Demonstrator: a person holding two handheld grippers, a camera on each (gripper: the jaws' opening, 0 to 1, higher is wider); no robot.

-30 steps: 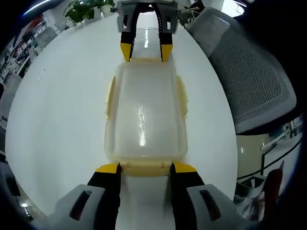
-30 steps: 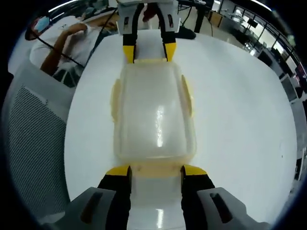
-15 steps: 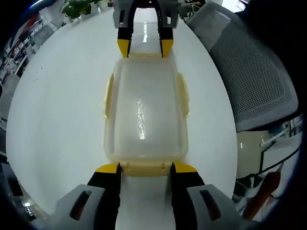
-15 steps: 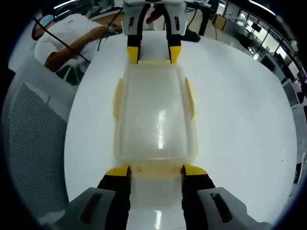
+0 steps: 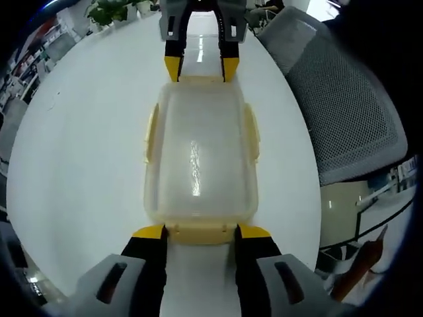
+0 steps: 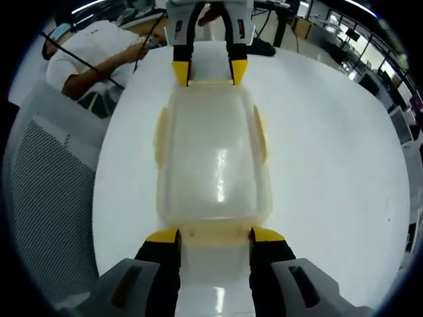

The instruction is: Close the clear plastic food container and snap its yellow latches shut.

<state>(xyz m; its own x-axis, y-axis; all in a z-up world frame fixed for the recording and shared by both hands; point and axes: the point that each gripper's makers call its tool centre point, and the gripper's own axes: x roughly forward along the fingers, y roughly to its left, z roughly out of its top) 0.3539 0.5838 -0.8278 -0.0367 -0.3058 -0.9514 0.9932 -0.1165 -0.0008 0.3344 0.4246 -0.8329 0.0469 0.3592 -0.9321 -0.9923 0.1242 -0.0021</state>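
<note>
Clear container between facing grippers, left gripper and right gripper spread wide at its end latches

The contents of the clear plastic food container cannot be made out through its frosted lid. The end latch is partly covered by the left gripper. The mesh chair is cut off by the view's edge.
</note>
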